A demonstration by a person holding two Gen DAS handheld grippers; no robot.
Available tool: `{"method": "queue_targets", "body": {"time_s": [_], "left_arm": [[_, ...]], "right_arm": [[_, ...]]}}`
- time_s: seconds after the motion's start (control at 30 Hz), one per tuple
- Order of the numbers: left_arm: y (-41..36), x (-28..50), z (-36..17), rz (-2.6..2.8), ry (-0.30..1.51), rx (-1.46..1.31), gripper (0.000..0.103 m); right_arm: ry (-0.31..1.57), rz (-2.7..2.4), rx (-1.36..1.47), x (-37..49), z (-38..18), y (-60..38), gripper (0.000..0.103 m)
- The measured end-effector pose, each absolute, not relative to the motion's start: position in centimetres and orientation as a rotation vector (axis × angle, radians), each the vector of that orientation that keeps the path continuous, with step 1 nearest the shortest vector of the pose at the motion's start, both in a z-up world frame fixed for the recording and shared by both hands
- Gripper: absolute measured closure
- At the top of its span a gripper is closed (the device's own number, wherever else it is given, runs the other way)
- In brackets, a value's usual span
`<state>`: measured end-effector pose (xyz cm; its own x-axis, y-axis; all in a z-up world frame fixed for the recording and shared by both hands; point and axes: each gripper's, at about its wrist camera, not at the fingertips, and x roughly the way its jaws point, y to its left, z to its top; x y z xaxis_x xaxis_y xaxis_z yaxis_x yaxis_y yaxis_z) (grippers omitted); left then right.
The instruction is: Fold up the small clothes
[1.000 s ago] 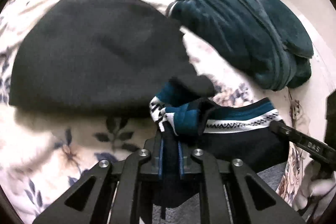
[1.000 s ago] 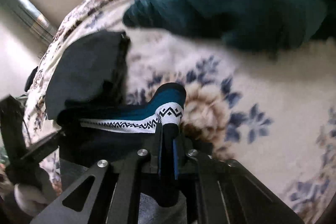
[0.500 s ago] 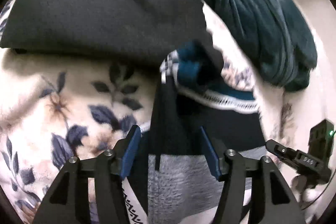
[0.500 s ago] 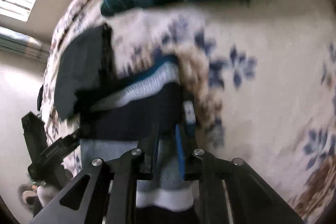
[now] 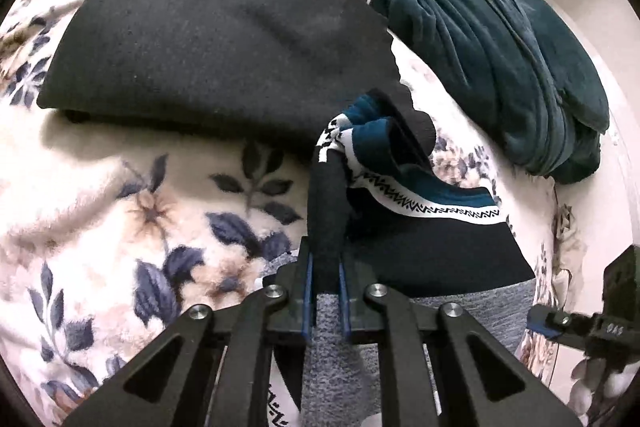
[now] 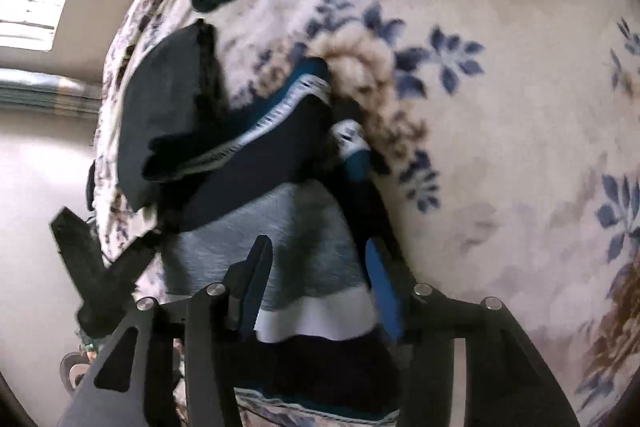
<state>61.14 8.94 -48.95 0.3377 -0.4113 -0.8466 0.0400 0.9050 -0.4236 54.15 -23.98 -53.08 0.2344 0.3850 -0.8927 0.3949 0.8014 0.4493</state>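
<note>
On the floral bed (image 5: 120, 195), beside a black hat (image 5: 216, 35), lies the striped sock (image 5: 420, 211). Left gripper (image 5: 325, 283) fingers clench its dark edge, likely anchoring the fold; right gripper (image 6: 316, 287) fingers (just opening) straddle it, pressing nothing.

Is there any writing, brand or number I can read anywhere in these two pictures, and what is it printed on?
Small white characters on the black finger of the other gripper, at the lower right of the left wrist view: too small and upside down to read for certain.
The white band with a black zigzag on the teal, black and grey striped sock: a pattern, not lettering.
Nothing else carries text.
</note>
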Motion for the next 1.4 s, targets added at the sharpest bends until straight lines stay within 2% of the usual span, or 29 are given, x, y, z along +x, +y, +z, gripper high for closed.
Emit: {"method": "queue_targets", "body": {"time_s": [0.03, 0.07, 0.1, 0.2, 0.3, 0.37, 0.4, 0.43, 0.47, 0.5, 0.53, 0.6, 0.63, 0.67, 0.7, 0.73, 0.83, 0.93, 1.07, 1.1, 1.13, 1.17, 1.2, 1.23, 1.3, 1.4], "left_arm": [[8.7, 61.2, -49.0, -0.299, 1.195, -0.351, 0.095], [8.6, 61.2, -49.1, -0.295, 1.195, -0.342, 0.095], [8.5, 61.2, -49.2, -0.294, 1.195, -0.341, 0.095], [8.7, 61.4, -49.9, -0.295, 1.222, -0.351, 0.094], [9.0, 62.0, -50.3, -0.317, 1.265, -0.382, 0.091], [9.1, 62.4, -49.6, -0.323, 1.264, -0.380, 0.084], [9.3, 62.6, -49.1, -0.325, 1.247, -0.374, 0.073], [9.3, 63.0, -48.8, -0.340, 1.229, -0.376, 0.061], [9.3, 63.7, -48.8, -0.340, 1.226, -0.373, 0.056], [9.2, 64.4, -49.3, -0.345, 1.234, -0.378, 0.053], [8.9, 65.3, -50.1, -0.353, 1.256, -0.383, 0.053], [8.1, 66.7, -51.7, -0.351, 1.308, -0.367, 0.056], [7.7, 67.1, -52.1, -0.346, 1.310, -0.354, 0.068], [7.4, 67.1, -51.9, -0.360, 1.284, -0.348, 0.087], [6.9, 67.0, -51.4, -0.387, 1.264, -0.335, 0.095], [6.5, 66.6, -50.4, -0.388, 1.223, -0.307, 0.095], [6.8, 65.9, -48.5, -0.367, 1.157, -0.305, 0.096], [7.1, 66.8, -50.5, -0.350, 1.206, -0.318, 0.095], [7.3, 67.7, -52.7, -0.364, 1.305, -0.382, 0.089], [8.1, 67.5, -52.1, -0.371, 1.309, -0.428, 0.080], [8.9, 67.1, -51.5, -0.370, 1.308, -0.455, 0.068], [9.7, 66.4, -50.7, -0.381, 1.302, -0.496, 0.065], [10.9, 65.3, -49.8, -0.407, 1.278, -0.564, 0.058], [12.2, 63.9, -48.9, -0.425, 1.251, -0.627, 0.051], [14.5, 60.2, -47.3, -0.413, 1.221, -0.700, 0.039], [16.6, 53.0, -46.7, -0.334, 1.238, -0.774, 0.037]], "right_arm": [[1.366, -0.005, 0.708, 53.7, -53.4, -24.1, 0.074], [1.349, -0.023, 0.720, 53.2, -53.7, -24.2, 0.101], [1.336, -0.041, 0.715, 52.6, -53.8, -24.2, 0.098], [1.265, -0.116, 0.677, 51.4, -52.6, -24.5, 0.101], [1.316, -0.104, 0.659, 51.3, -52.9, -24.6, 0.101], [1.298, -0.098, 0.659, 52.0, -52.1, -24.8, 0.100], [1.281, -0.091, 0.671, 52.5, -51.7, -25.0, 0.100], [1.273, -0.086, 0.673, 53.2, -51.4, -25.2, 0.095], [1.269, -0.076, 0.671, 54.5, -51.4, -25.5, 0.090], [1.258, -0.075, 0.680, 55.6, -51.6, -25.8, 0.074], [1.258, -0.073, 0.688, 56.8, -52.1, -25.9, 0.062], [1.285, -0.057, 0.698, 59.6, -53.7, -25.7, 0.062], [1.307, -0.037, 0.697, 61.0, -54.6, -25.5, 0.061], [1.325, -0.012, 0.683, 62.2, -55.4, -25.1, 0.062], [1.337, 0.012, 0.641, 63.4, -56.1, -24.3, 0.073], [1.326, 0.013, 0.596, 64.0, -56.2, -23.8, 0.096], [1.262, -0.020, 0.507, 64.2, -54.6, -23.0, 0.097], [1.190, -0.070, 0.497, 63.6, -52.8, -23.3, 0.097], [1.313, -0.088, 0.421, 64.9, -55.4, -22.0, 0.096], [1.361, -0.074, 0.435, 65.2, -55.9, -22.1, 0.094], [1.368, -0.060, 0.457, 65.0, -55.8, -22.5, 0.087], [1.362, -0.030, 0.493, 64.5, -55.3, -23.0, 0.079], [1.343, 0.012, 0.531, 63.6, -54.5, -23.7, 0.056], [1.328, 0.037, 0.550, 62.6, -53.7, -24.3, 0.038], [1.317, 0.088, 0.595, 59.5, -52.4, -25.8, 0.026], [1.368, 0.114, 0.693, 54.2, -52.7, -27.6, 0.025]]}}
